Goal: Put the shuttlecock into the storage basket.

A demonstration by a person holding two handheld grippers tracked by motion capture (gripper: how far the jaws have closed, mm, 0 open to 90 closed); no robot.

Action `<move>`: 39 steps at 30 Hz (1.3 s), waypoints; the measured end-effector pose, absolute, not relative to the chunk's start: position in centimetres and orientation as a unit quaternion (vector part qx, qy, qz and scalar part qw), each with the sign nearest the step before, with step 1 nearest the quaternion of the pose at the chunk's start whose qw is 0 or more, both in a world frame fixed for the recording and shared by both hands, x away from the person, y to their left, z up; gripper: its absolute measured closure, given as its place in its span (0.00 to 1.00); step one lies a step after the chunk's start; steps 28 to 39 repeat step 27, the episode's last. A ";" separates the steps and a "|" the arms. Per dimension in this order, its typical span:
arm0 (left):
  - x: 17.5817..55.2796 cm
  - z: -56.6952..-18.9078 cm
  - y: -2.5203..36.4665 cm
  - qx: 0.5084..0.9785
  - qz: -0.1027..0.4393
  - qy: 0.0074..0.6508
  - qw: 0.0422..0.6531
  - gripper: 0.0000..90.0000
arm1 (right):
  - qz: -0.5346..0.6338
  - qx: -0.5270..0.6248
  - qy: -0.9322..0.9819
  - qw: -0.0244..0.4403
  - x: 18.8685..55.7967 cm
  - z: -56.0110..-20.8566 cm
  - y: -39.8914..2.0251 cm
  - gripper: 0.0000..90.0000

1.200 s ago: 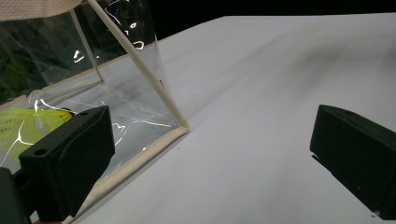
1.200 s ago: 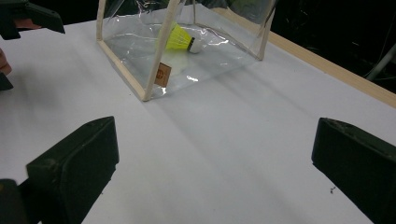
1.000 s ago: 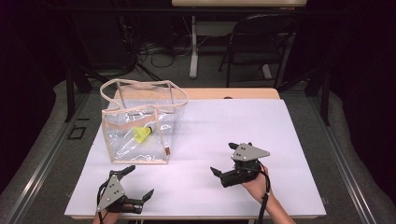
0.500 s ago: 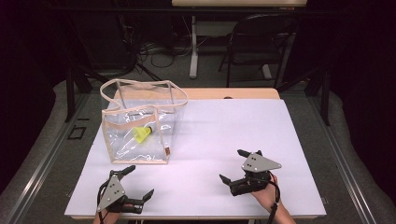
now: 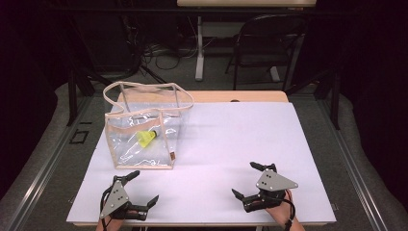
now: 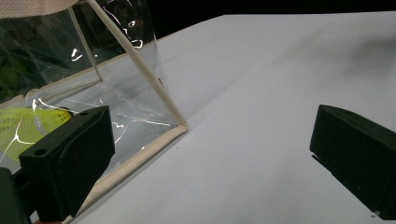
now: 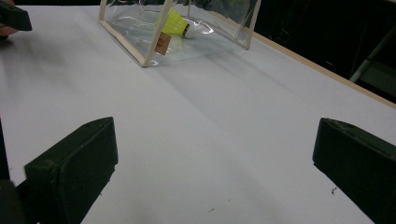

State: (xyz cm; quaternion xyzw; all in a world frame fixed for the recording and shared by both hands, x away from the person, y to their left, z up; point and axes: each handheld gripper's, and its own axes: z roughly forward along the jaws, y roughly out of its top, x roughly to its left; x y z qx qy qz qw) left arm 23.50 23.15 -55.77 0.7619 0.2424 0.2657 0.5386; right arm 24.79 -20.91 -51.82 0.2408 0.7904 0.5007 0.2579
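bag (image 5: pixel 144 130): clear plastic, cream trim and handles, stands upright on tabletop (image 5: pixel 240 144), at about 10 o'clock from tabletop centre
shuttlecock (image 5: pixel 146 137): yellow, lies on its side inside bag, on the bag floor
tag (image 7: pixel 163 43): small orange-brown, on bag's near corner edge
left hand-held gripper (image 5: pixel 139 190): near tabletop front edge, 7 o'clock, jaws spread wide, nothing between them; bag just beyond at its 12 o'clock, not touching
right hand-held gripper (image 5: pixel 250 180): near front edge, 5 o'clock, jaws spread wide, empty; well apart from bag
left gripper view: bag corner (image 6: pixel 180 127) close, between jaws
chair (image 5: pixel 269 43): dark, behind tabletop, 12 o'clock
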 end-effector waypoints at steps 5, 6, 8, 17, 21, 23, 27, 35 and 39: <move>23.5 -55.8 23.1 0.763 0.266 0.242 0.537 0.00 | 0.507 0.231 0.786 0.269 23.6 -52.5 -21.5 0.00; 23.5 -55.8 23.1 0.763 0.266 0.242 0.537 0.00 | 0.507 0.231 0.786 0.269 23.6 -52.5 -21.5 0.00; 23.5 -55.8 23.1 0.763 0.265 0.242 0.537 0.00 | 0.507 0.233 0.783 0.275 23.3 -52.8 -21.9 0.00; 23.5 -55.8 23.1 0.764 0.264 0.242 0.537 0.00 | 0.513 0.237 0.776 0.282 22.6 -53.2 -22.6 0.00; 23.5 -55.8 23.1 0.763 0.264 0.242 0.538 0.00 | 0.514 0.238 0.774 0.284 22.4 -53.3 -22.7 0.00; 23.5 -55.8 23.1 0.763 0.263 0.241 0.538 0.00 | 0.514 0.238 0.773 0.285 22.4 -53.3 -22.7 0.00; 23.5 -55.8 23.0 0.764 0.264 0.240 0.538 0.00 | 0.513 0.244 0.773 0.282 22.4 -53.3 -22.8 0.00; 23.5 -55.8 23.0 0.764 0.264 0.240 0.538 0.00 | 0.513 0.244 0.773 0.282 22.4 -53.3 -22.8 0.00; 23.5 -55.8 23.0 0.764 0.264 0.240 0.538 0.00 | 0.513 0.244 0.773 0.282 22.4 -53.3 -22.8 0.00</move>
